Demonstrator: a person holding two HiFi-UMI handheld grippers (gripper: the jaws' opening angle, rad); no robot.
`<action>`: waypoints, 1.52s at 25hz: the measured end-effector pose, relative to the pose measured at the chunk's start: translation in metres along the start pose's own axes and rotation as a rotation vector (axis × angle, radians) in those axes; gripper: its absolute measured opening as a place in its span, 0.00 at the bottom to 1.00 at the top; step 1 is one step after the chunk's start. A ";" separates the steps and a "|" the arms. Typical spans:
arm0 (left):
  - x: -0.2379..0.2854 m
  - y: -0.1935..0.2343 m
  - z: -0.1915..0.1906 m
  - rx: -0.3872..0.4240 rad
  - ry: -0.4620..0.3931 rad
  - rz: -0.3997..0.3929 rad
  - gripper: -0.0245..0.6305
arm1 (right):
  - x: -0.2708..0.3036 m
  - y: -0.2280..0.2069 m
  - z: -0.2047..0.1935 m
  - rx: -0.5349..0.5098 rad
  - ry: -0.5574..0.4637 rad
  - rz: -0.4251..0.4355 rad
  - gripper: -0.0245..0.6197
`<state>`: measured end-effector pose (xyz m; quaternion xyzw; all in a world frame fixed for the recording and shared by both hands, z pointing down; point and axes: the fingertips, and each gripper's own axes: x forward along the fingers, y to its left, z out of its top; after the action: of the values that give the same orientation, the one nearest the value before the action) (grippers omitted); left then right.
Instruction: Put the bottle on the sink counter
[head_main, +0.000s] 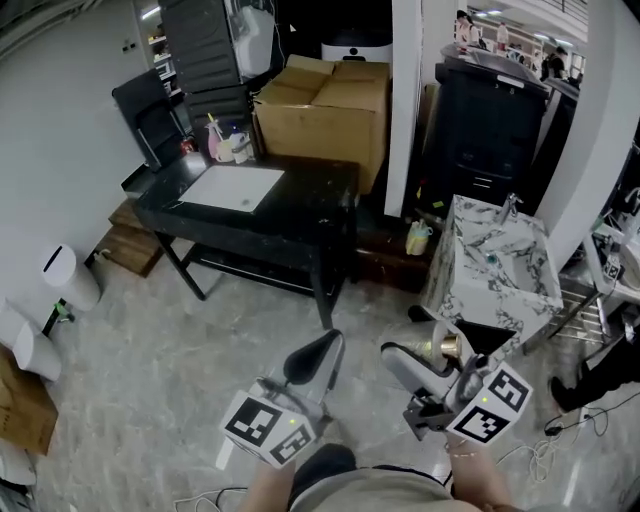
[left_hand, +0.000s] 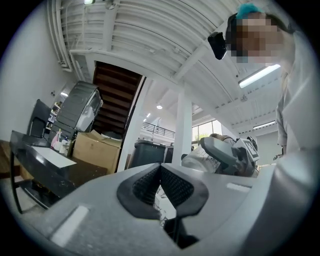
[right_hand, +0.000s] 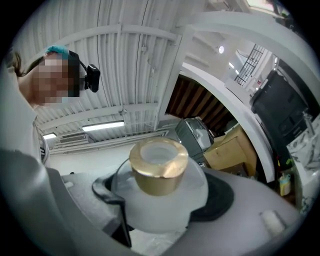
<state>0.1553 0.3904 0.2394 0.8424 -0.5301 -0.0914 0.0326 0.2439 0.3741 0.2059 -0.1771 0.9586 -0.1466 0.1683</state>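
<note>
A frosted white bottle with a gold cap (right_hand: 159, 172) sits between the jaws of my right gripper (right_hand: 160, 202), which is shut on it. In the head view the bottle (head_main: 444, 347) shows its gold cap, pointing up and away in the right gripper (head_main: 437, 358) at the bottom right. The marble sink counter (head_main: 468, 262) with a small faucet stands just beyond it, to the right. My left gripper (head_main: 313, 360) hangs at the bottom centre, jaws together and empty. In the left gripper view its dark pads (left_hand: 150, 186) meet with nothing between them.
A black table (head_main: 305, 215) with a white sheet (head_main: 238, 187) stands ahead on the left, with a large cardboard box (head_main: 325, 100) behind it. A white pillar (head_main: 405, 100) and a black cabinet (head_main: 485, 130) rise behind the sink. A white bin (head_main: 70, 275) stands at the far left.
</note>
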 end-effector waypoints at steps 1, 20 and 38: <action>0.007 0.013 0.003 0.001 0.001 -0.010 0.05 | 0.013 -0.010 0.003 -0.008 -0.002 -0.010 0.57; 0.082 0.176 0.001 -0.049 0.042 -0.088 0.05 | 0.175 -0.100 -0.024 -0.012 0.026 -0.057 0.57; 0.249 0.296 0.004 -0.017 0.072 -0.031 0.05 | 0.295 -0.267 0.007 0.006 0.034 0.029 0.57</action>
<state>-0.0028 0.0373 0.2508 0.8528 -0.5148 -0.0661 0.0576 0.0646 0.0186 0.2105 -0.1603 0.9633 -0.1500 0.1545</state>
